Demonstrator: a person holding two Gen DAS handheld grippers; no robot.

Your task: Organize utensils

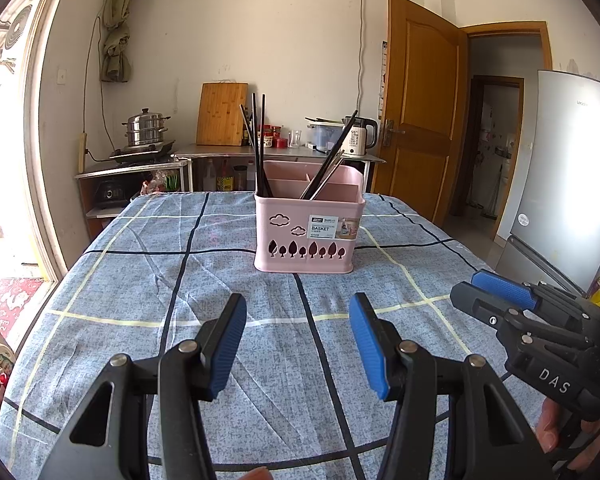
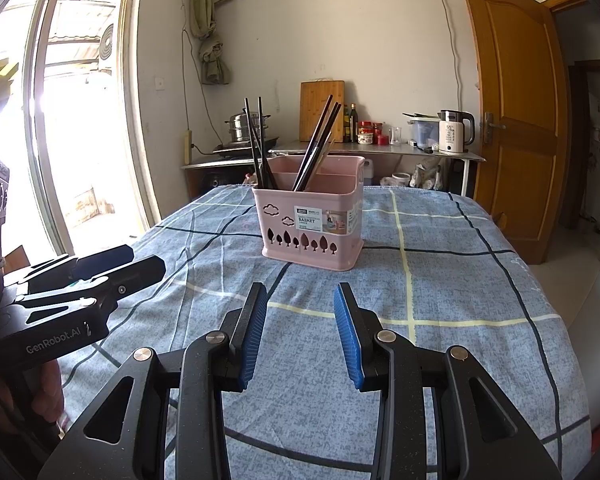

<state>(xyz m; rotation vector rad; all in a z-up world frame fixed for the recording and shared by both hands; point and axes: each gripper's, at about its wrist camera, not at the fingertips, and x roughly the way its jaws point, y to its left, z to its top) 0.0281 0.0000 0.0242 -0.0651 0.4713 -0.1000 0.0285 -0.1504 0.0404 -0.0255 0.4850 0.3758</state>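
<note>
Two grippers hang over a blue checked tablecloth (image 1: 140, 300), and both are empty. From the left wrist view, the left gripper (image 1: 298, 336) has its blue-padded fingers (image 1: 228, 344) spread wide apart with nothing between them, above the cloth just on the near side of the pink utensil basket (image 1: 308, 232). That basket stands upright on the cloth, ahead of the gripper. Dark chopsticks (image 1: 259, 140) stand nearly upright in the basket's left compartment, and a second bundle of chopsticks (image 1: 332, 160) leans to the right out of a compartment further right. To the right of the basket and nearer the camera, the right gripper (image 1: 496, 292) reaches in from the edge of the frame; from this angle I cannot tell how far its fingers stand apart. Behind the basket, against the wall, are a wooden cutting board (image 1: 222, 114) and a white kettle (image 1: 360, 138).

From the right wrist view, the right gripper (image 2: 300, 332) also has its fingers (image 2: 348, 340) well apart and holds nothing, in front of the same basket (image 2: 312, 228). Both chopstick bundles rise from it, one upright on the left (image 2: 256, 140) and one leaning right (image 2: 318, 140). The left gripper (image 2: 100, 268) shows to the left of the basket, near the table edge, seen side-on.
</note>
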